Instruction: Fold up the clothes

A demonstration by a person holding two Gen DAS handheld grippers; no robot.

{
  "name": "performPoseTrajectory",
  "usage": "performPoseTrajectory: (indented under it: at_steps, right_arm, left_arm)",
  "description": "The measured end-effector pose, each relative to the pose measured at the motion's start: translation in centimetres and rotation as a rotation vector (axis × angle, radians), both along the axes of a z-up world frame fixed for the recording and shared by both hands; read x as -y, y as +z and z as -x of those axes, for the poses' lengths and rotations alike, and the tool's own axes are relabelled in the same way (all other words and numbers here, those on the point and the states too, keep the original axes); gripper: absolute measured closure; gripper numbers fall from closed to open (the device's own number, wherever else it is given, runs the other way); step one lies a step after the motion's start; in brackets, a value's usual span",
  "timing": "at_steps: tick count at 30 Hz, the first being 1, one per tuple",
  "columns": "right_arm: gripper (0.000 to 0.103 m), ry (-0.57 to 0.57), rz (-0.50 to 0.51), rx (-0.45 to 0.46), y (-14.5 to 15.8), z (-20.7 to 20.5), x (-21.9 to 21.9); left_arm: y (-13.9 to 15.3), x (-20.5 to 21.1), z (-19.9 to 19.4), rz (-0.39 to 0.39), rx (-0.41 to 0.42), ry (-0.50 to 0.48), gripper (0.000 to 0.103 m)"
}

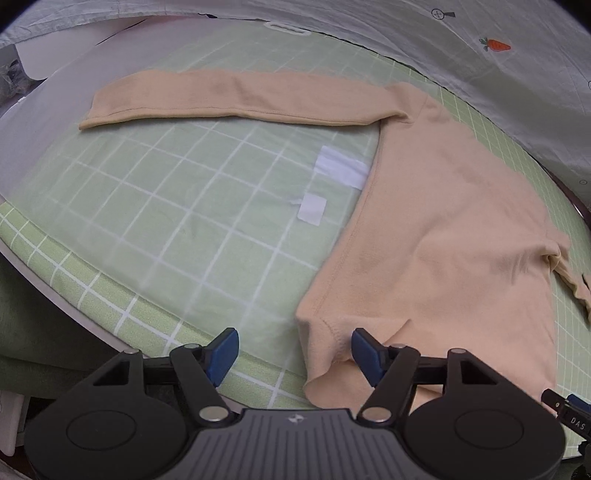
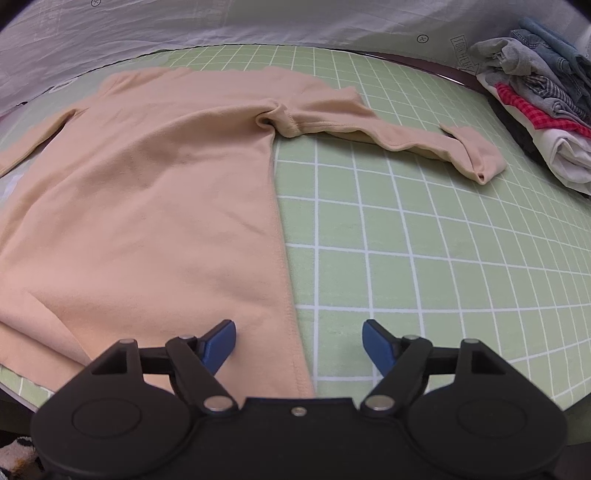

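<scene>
A peach long-sleeved top point(image 1: 454, 221) lies flat on a green grid mat point(image 1: 177, 206). Its left sleeve point(image 1: 236, 98) stretches out straight to the left. In the right wrist view the top point(image 2: 147, 192) fills the left half, and its right sleeve point(image 2: 399, 133) lies crumpled, with the cuff folded back. My left gripper point(image 1: 294, 350) is open, its jaws either side of the top's bottom-left hem corner. My right gripper point(image 2: 299, 343) is open, its jaws either side of the bottom-right hem corner. Neither holds cloth.
A pile of folded clothes point(image 2: 543, 99) sits at the mat's far right edge. A white printed sheet point(image 2: 258, 22) hangs behind the mat. White labels point(image 1: 340, 166) lie on the mat left of the top. The mat's near edge point(image 1: 92, 295) drops off at the left.
</scene>
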State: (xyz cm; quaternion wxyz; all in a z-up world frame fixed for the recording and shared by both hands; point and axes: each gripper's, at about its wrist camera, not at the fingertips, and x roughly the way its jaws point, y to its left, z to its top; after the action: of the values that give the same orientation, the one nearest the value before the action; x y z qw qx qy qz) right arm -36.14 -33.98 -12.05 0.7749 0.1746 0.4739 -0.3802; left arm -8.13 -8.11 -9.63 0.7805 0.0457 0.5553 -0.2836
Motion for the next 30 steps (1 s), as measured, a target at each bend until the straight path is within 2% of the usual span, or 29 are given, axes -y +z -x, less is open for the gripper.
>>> performPoseTrajectory:
  at_steps: [3, 4, 10, 14, 21, 25, 30]
  right_arm:
    - [0.025, -0.003, 0.004, -0.004, 0.1, 0.1, -0.1]
    - [0.024, -0.004, 0.006, -0.005, 0.1, 0.1, -0.1]
    - [0.023, -0.036, 0.019, -0.024, 0.2, 0.7, 0.0]
    - [0.022, -0.044, 0.033, -0.032, 0.4, 1.1, -0.1]
    - [0.021, -0.053, 0.033, -0.036, 0.4, 1.0, 0.0]
    - [0.021, -0.045, 0.029, -0.034, 0.2, 0.6, 0.0]
    - [0.020, -0.032, 0.020, -0.029, 0.1, -0.1, 0.3]
  left_arm:
    - [0.7, 1.0, -1.0, 0.061, -0.004, 0.025, 0.029]
    - [0.6, 1.4, -1.3, 0.058, -0.002, 0.031, 0.028]
    - [-2.1, 4.9, -2.3, -0.118, 0.005, 0.002, 0.028]
    - [-2.5, 5.7, -1.6, -0.173, 0.038, -0.062, 0.026]
    - [-2.3, 3.2, -0.9, -0.205, -0.001, -0.093, 0.026]
    - [-2.3, 1.1, -0.9, -0.234, -0.022, -0.076, 0.026]
    - [-2.0, -0.1, -0.9, -0.227, -0.028, -0.063, 0.025]
